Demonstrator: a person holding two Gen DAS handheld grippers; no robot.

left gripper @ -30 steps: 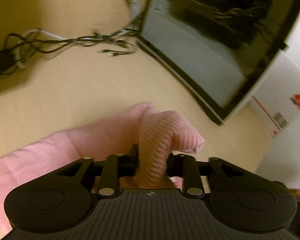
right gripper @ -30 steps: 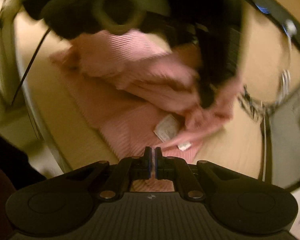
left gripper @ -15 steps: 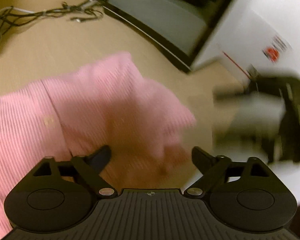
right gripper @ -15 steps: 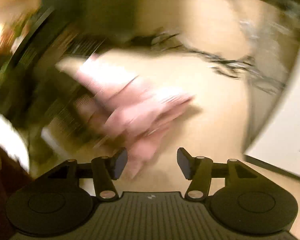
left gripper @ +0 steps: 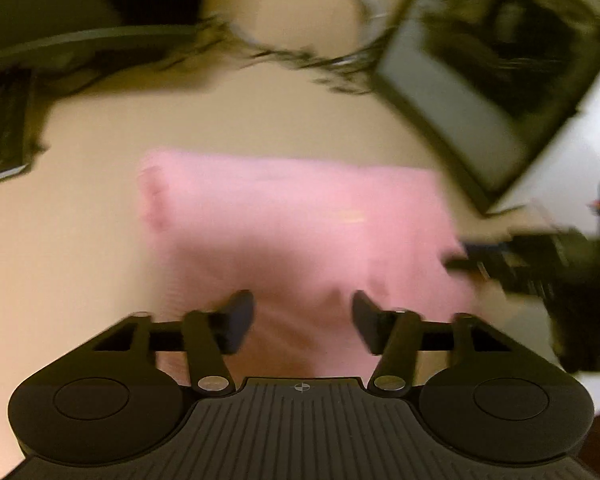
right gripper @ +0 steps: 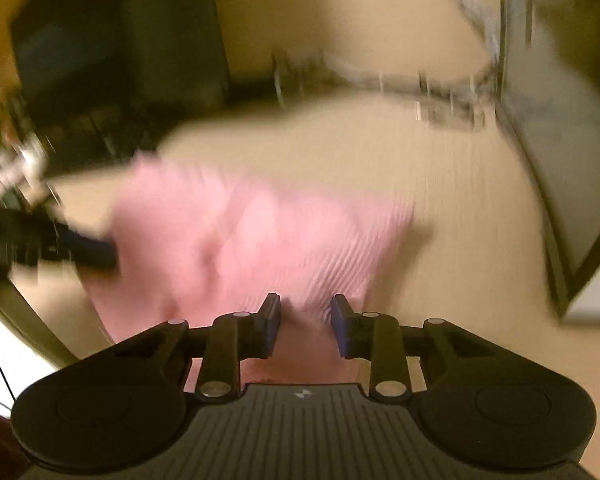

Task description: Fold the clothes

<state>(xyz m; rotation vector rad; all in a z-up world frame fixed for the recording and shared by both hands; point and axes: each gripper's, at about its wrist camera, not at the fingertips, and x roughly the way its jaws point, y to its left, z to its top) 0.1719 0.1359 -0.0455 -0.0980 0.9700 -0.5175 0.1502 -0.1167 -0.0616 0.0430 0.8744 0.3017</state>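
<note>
While blur smears both views: pink garment (left gripper: 300, 216) lies bunched on table (left gripper: 80, 240).
Left hand-held gripper (left gripper: 303, 320): apart, garment just ahead.
Right hand-held gripper (right gripper: 305, 326): apart, equally near.
Long axis: crosswise.

Both wrist views close above one pink garment (left gripper: 300, 216), facing down.

One garment, two grippers, two screens on my feeds.
I count one pink garment (left gripper: 300, 220), one left gripper (left gripper: 303, 322), one right gripper (right gripper: 305, 326), two dark monitors (right gripper: 120, 36) (right gripper: 560, 120), one blurred tangle of cables (left gripper: 300, 56), one tabletop (left gripper: 80, 260).
</note>
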